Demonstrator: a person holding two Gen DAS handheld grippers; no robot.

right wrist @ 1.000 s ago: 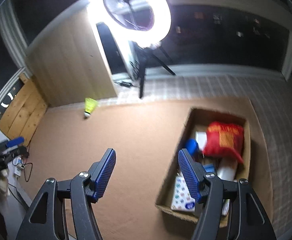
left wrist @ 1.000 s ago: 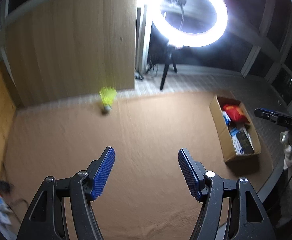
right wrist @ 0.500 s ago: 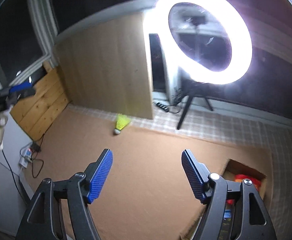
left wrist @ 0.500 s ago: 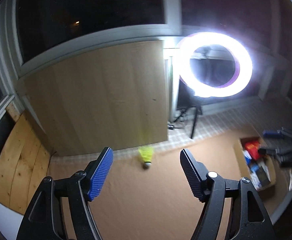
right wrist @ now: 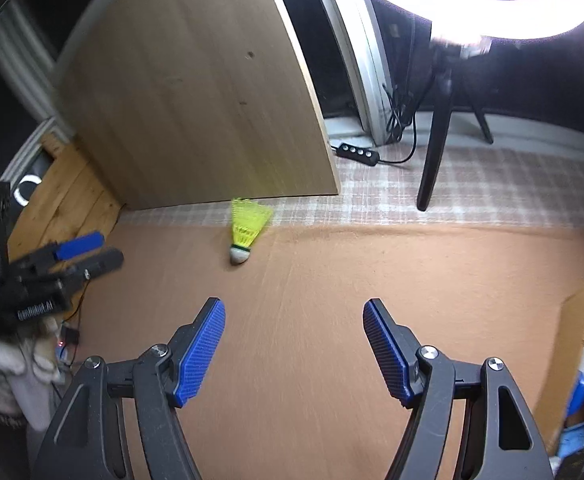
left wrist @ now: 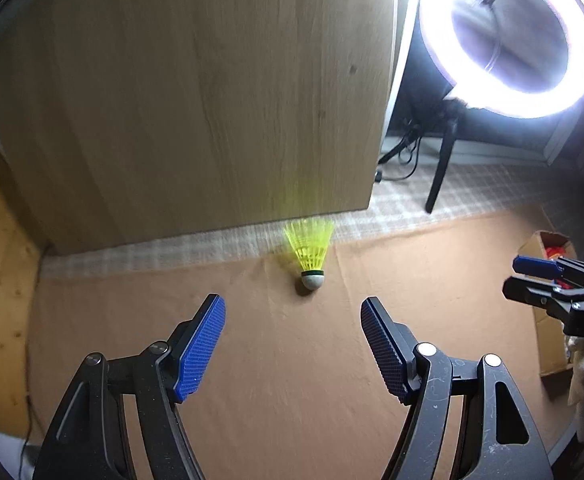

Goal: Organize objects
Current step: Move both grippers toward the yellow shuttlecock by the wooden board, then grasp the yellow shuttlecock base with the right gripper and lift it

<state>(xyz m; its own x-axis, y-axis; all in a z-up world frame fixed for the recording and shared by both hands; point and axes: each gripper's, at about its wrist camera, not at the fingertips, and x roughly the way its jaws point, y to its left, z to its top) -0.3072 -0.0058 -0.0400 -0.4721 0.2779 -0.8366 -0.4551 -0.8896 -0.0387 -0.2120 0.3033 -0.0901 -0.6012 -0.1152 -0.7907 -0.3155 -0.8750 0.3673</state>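
Brown mat (left wrist: 292,360): shuttlecock (left wrist: 311,256) ahead of both hand-held grippers, apart; jaws spread, empty.

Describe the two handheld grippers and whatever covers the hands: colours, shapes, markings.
Both look alike. The left gripper and the right gripper each have a black plastic frame with triangular cut-outs and silver pivot screws, ending in two flat blue fingers with a ribbed texture. Seen from the right wrist camera, the left gripper's black body carries white lettering, too blurred to read, and a light knitted glove covers the hand below it.
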